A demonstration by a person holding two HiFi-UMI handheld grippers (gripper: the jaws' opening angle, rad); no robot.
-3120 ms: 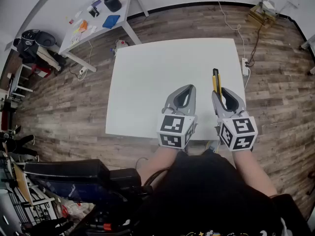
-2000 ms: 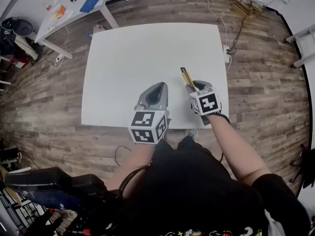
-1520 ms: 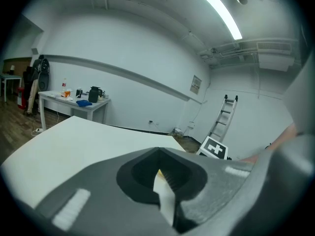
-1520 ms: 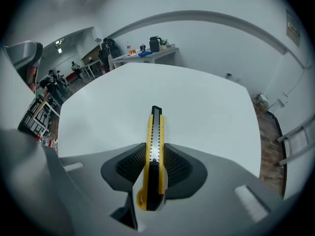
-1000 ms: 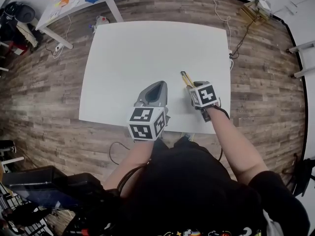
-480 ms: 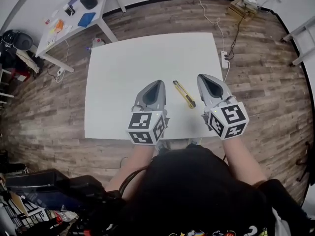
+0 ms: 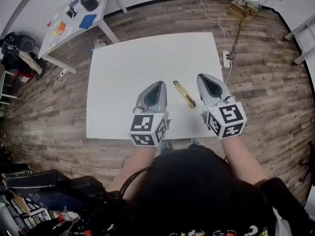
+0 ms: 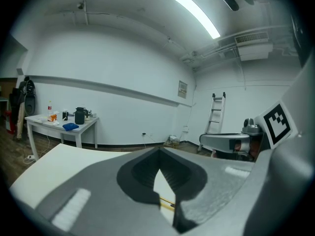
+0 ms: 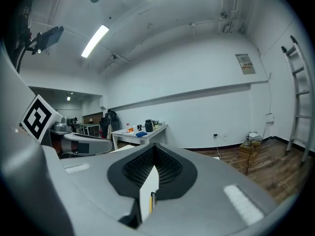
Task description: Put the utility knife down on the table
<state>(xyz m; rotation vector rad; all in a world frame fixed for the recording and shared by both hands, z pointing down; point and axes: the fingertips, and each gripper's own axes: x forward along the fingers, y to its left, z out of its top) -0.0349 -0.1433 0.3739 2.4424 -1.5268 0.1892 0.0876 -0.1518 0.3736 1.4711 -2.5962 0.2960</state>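
1. Our left gripper (image 7: 157,87) hovers at the near edge of the white desk (image 7: 130,73), much where it was three seconds ago. Its jaws are pressed together at the tips with nothing between them, and they point away from us across the desk.

2. The utility knife (image 7: 184,94) is what has changed. Three seconds ago it stood up in the jaws of our right gripper, and a second ago that gripper had it low on the desk. Now it lies flat on the desk, free, as it did half a second ago. It rests in the gap between the two grippers and touches neither. It lies on a slant, its far end nearer the tips of the left jaws and its near end close beside the flank of the right gripper. In the left gripper view a thin yellow strip of the knife (image 8: 166,204) shows through the slit below the closed tips. In the right gripper view a small piece of the knife (image 9: 151,201) shows the same way.

3. Our right gripper (image 7: 204,81) has let go and drawn off to the right of the knife, level with the left one. Its jaws are pressed together and hold nothing.
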